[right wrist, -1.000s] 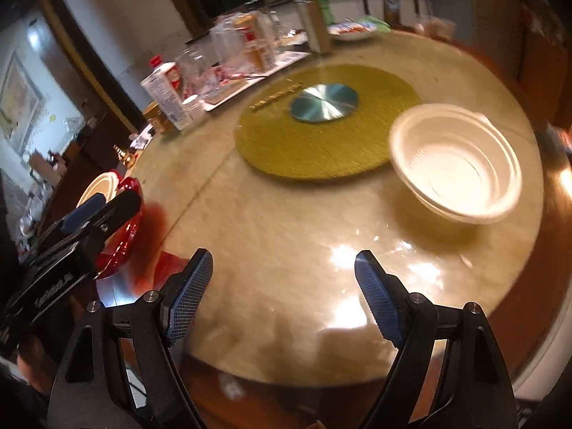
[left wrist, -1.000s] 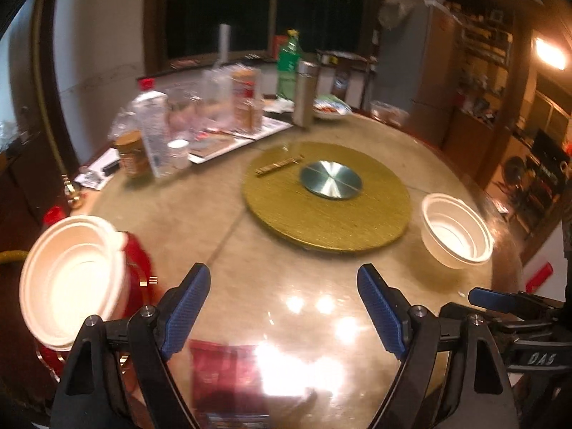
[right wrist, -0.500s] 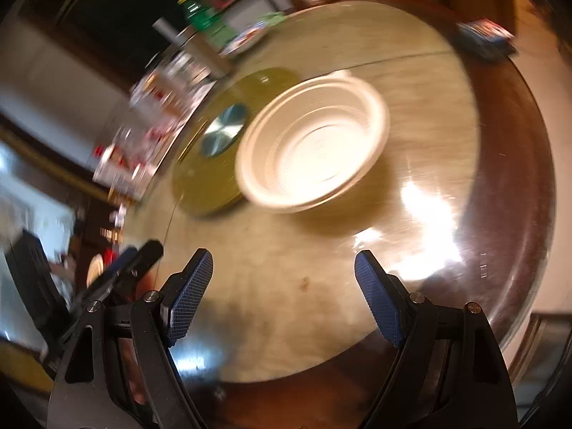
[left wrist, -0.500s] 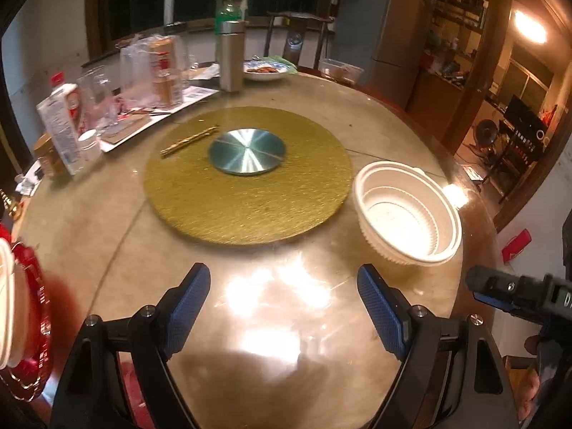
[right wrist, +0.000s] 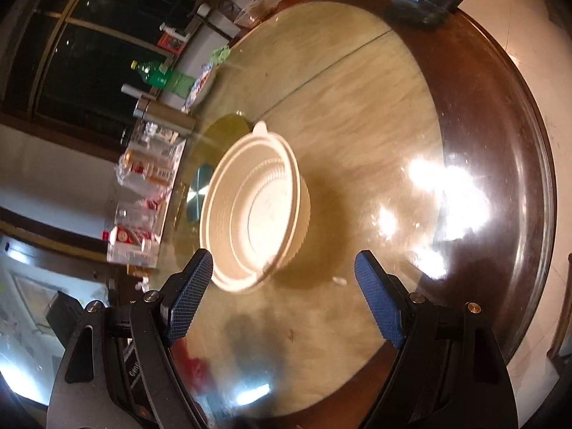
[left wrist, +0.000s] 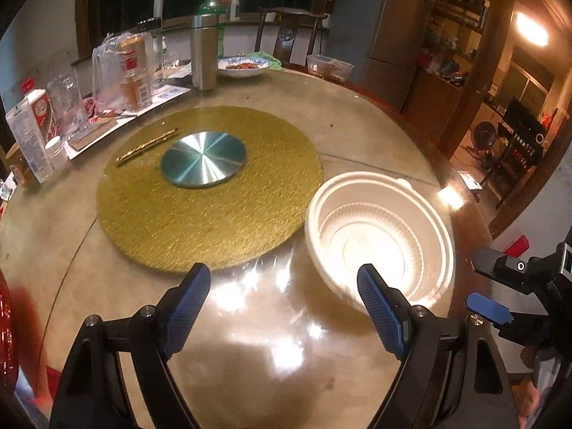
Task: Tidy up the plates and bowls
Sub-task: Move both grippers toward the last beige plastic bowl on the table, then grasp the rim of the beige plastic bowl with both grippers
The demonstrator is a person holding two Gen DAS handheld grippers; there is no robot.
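My left gripper (left wrist: 282, 307) is spread wide with nothing between its blue pads (left wrist: 187, 304), hanging over the glossy near part of the round table (left wrist: 357, 132). My right gripper (right wrist: 284, 298) is just as wide and just as empty; that camera is rolled to one side, so the table (right wrist: 357, 107) looks tipped in its view. The right gripper also shows from the left wrist, at the table's right edge (left wrist: 500, 293), beside the bowl.

The white plastic bowl (left wrist: 380, 245) stands upright on the table near its right edge, right up against the rim of the gold turntable mat (left wrist: 211, 196) — whether the two actually touch I cannot tell. From the left wrist, my right-hand pad overlaps the bowl's near rim in the picture, but no contact can be made out. From the right wrist the bowl (right wrist: 254, 211) lies just ahead of the fingers, closer to the left pad (right wrist: 189, 295), with a small tab on its far rim.

In the middle of the gold mat sits a brushed metal disc (left wrist: 203, 159), and a thin gold stick (left wrist: 146, 146) lies beside it. Along the far left edge of the table stand bottles and jars, a steel flask (left wrist: 203, 52) and a green bottle (left wrist: 212, 10) — further round, a blue-patterned dish (left wrist: 245, 68) with food. Something red (left wrist: 9, 339) shows at the left edge, cut off by the frame.
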